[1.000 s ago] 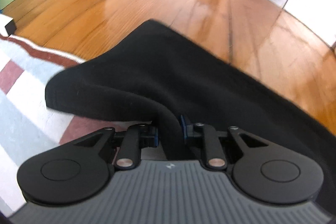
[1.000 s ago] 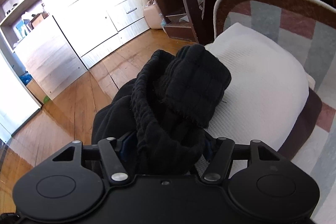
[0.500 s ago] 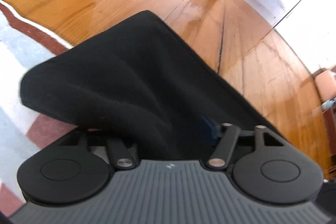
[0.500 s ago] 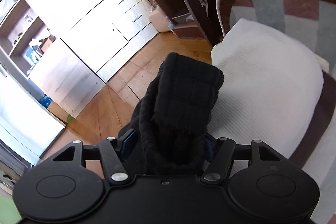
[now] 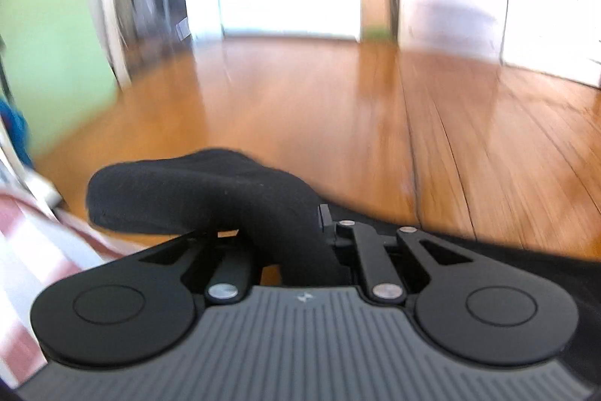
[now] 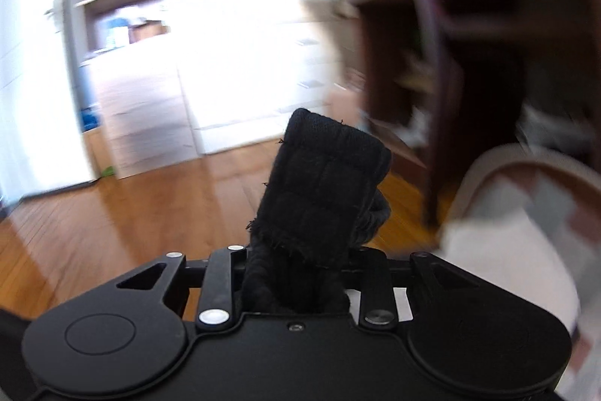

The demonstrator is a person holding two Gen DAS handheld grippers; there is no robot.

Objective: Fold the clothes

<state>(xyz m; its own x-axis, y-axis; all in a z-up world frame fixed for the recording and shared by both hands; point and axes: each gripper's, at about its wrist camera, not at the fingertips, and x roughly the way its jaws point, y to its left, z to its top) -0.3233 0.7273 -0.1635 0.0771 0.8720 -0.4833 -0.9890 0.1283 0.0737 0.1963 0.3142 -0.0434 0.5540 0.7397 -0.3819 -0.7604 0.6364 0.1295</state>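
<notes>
1. Left wrist view: we look across a glossy orange wooden plank floor [image 5: 375,123], with a striped pink-and-white cover [image 5: 33,247] at the lower left. The left gripper [image 5: 280,243] is closing, its jaws narrow and pinching a soft black fabric garment [image 5: 203,190], whose free flap lies out leftward toward the cover.

2. Right wrist view: above the same floor, near a dark wooden desk [image 6: 469,62], the right gripper [image 6: 296,273] is closing on the garment's ribbed black cuff [image 6: 323,183], which stands upright. We judge the cloth spans both hands for the fold.
</notes>
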